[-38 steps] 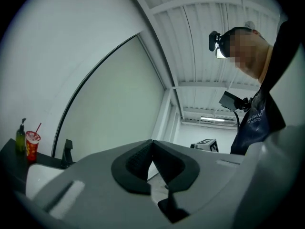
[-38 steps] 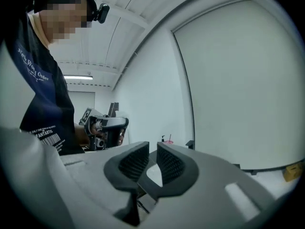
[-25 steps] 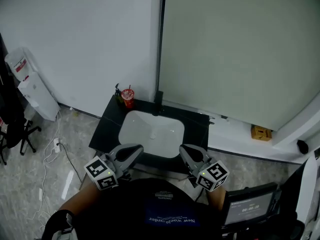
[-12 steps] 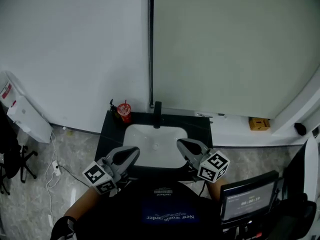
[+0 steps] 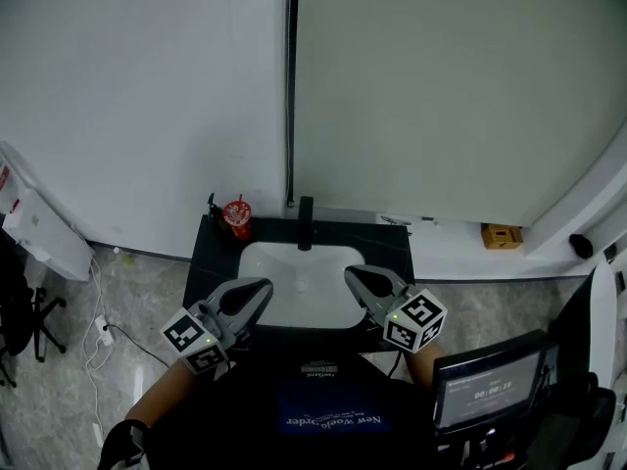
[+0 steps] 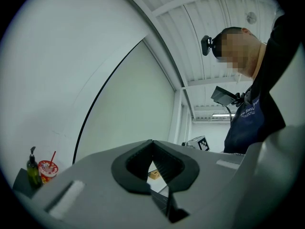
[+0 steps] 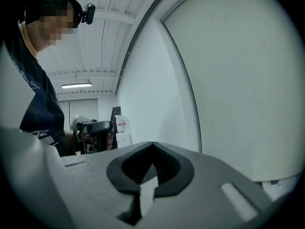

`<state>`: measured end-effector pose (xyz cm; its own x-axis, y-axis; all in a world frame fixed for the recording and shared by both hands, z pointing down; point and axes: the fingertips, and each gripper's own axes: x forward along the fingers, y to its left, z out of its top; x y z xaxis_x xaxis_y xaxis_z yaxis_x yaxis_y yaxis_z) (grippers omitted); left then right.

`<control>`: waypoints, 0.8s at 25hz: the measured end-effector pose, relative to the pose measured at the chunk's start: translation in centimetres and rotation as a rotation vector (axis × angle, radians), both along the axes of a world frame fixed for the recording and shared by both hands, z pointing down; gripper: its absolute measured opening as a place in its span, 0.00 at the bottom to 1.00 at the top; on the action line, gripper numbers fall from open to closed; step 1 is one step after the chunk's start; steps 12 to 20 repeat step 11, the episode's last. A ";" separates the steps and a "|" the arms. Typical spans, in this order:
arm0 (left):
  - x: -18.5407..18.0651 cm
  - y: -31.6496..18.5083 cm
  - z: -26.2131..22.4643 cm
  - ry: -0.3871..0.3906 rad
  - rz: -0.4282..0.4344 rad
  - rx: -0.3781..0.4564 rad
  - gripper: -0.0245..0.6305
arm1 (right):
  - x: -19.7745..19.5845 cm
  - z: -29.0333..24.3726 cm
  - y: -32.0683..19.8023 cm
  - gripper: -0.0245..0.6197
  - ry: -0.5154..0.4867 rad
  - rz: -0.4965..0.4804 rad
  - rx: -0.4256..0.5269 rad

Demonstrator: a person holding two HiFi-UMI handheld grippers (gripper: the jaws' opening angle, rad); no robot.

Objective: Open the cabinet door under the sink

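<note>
A white sink basin (image 5: 299, 277) is set in a black countertop (image 5: 201, 262) against the wall, with a black faucet (image 5: 306, 210) behind it. The cabinet door below is hidden under the counter and my body. My left gripper (image 5: 263, 288) hovers over the basin's front left edge and my right gripper (image 5: 351, 274) over its front right. Both point toward the wall. In the left gripper view the left gripper's (image 6: 152, 142) jaw tips meet with nothing between them. The right gripper (image 7: 152, 143) looks the same in its own view.
A red cup (image 5: 236, 215) and a dark soap bottle (image 5: 213, 207) stand at the counter's back left. A white water dispenser (image 5: 34, 225) and floor cables (image 5: 101, 323) lie to the left. A yellow box (image 5: 501, 235) sits on a ledge to the right, and a screen device (image 5: 487, 388) is beside me.
The head view has swung so that the sink sits more squarely ahead. Both grippers have shifted with it and still hover over the sink's front edge, jaws unchanged.
</note>
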<state>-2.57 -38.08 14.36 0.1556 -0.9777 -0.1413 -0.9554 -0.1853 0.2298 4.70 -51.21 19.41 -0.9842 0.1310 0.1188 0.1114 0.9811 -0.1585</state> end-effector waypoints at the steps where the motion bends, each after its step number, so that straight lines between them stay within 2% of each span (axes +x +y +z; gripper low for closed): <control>1: 0.0 0.0 0.0 0.002 -0.003 0.001 0.04 | 0.1 0.1 -0.1 0.04 0.001 0.001 0.002; 20: 0.1 0.8 0.4 0.015 -0.026 -0.003 0.04 | 0.0 0.4 0.6 0.04 0.011 -0.018 0.016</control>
